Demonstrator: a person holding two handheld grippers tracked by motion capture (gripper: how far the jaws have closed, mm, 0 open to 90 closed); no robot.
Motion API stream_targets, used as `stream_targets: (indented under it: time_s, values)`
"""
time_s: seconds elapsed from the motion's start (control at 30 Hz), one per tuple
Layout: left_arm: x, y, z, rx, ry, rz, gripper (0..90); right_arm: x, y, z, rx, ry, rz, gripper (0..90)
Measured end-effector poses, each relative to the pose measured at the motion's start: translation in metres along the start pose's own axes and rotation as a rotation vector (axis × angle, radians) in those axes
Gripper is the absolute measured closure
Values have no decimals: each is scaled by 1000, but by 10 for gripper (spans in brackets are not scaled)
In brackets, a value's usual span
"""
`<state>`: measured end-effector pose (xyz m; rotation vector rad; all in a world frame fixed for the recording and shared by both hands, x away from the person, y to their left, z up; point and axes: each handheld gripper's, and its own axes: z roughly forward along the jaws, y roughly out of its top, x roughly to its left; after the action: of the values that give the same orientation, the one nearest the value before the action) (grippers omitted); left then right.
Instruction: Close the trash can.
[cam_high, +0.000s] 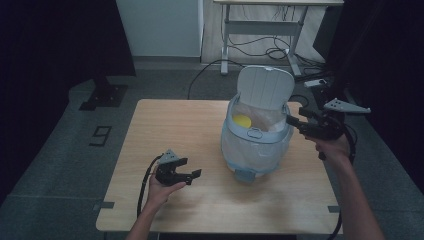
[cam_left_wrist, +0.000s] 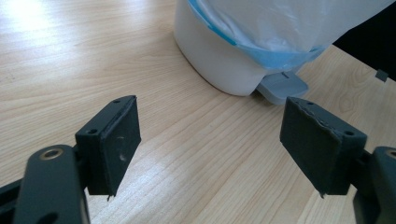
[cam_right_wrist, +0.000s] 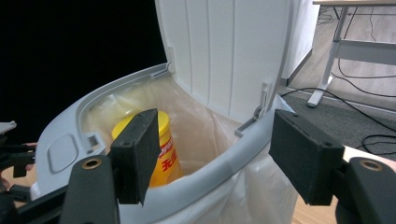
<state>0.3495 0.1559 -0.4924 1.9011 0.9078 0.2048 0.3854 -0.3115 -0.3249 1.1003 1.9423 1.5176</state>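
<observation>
Hovering at the bin's (cam_high: 256, 135) rim, the right gripper (cam_high: 291, 121) gapes empty; a yellow container (cam_right_wrist: 166, 149) inside sits half-hidden. The left gripper (cam_high: 194, 175) is open, empty.

Black hand-held gripper (cam_high: 194, 175), foam-padded jaws, brass screws, trailing cable.

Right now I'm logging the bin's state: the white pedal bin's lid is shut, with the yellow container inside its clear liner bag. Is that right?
Not quite: the white pedal bin's lid stands open, as the high view shows. The yellow container does sit inside the clear liner bag.
</observation>
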Motion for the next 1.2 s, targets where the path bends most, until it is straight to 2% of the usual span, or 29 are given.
stream_targets:
  time_s: [0.43,0.73,0.93,1.2]
  values:
    - [1,-1,-1,8,-5,6,206,-18,25,26,24,-8,-10,318]
    - [4,-2,-3,6,1,-8,207,-29,33,38,21,-19,15,310]
    - [4,-3,-2,10,-3,-3,207,-35,41,46,9,-4,21,307]
    - [5,-3,-2,16,2,-3,210,-35,49,59,-8,48,28,307]
